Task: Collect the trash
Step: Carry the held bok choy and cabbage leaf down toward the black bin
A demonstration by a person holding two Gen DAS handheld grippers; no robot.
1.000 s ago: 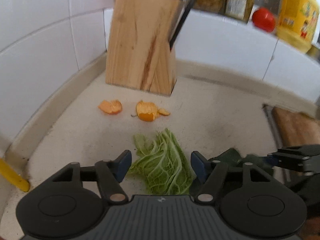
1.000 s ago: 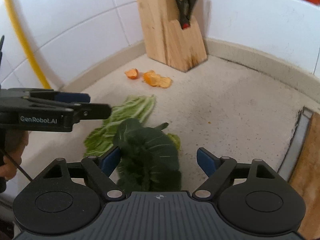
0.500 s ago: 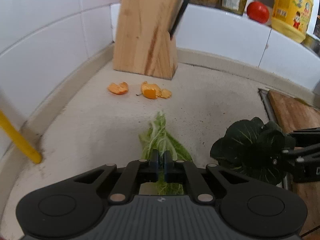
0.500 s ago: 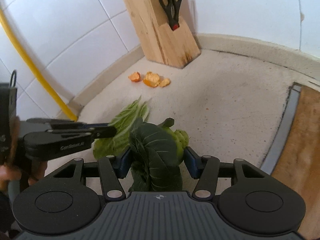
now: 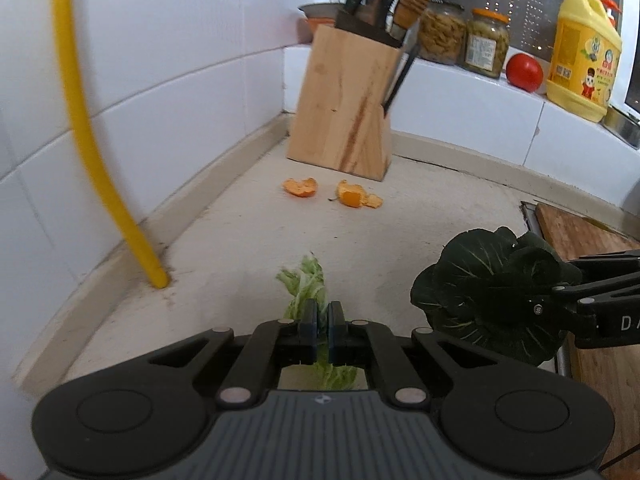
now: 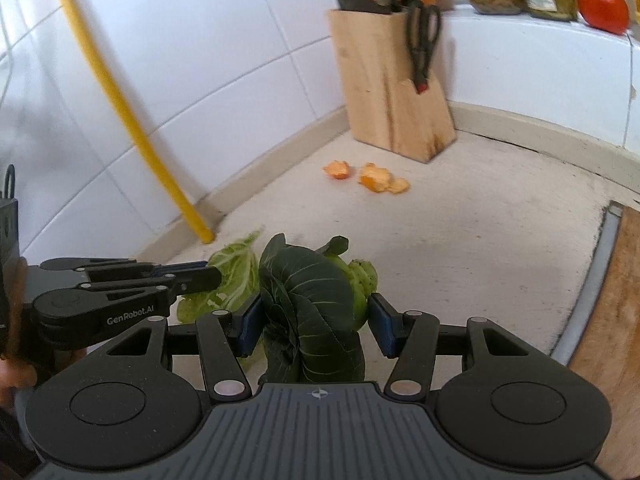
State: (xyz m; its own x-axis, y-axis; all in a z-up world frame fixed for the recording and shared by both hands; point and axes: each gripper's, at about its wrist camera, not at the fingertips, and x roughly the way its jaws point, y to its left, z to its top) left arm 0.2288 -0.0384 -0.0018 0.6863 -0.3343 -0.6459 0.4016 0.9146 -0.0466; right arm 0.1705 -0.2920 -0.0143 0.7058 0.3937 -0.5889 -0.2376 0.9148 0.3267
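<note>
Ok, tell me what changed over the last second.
Both tools were open over leaves lying on the counter. Now the left tool has shut on the pale cabbage leaf, the right tool has closed on the dark leaf, and both leaves are lifted. The orange peels and knife block stayed put.

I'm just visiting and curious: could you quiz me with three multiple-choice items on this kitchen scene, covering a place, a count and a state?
1. Where do the orange peels lie?
A. before the knife block
B. on the shelf
C. in a gripper

2. How many peel clusters?
A. one
B. two
C. five

3. The left gripper is:
A. wide open
B. shut on the pale leaf
C. out of view

Answers:
1 A, on the counter before the block.
2 B, two clusters.
3 B, fingers pinch the leaf; the right gripper grips the dark leaf.
</note>
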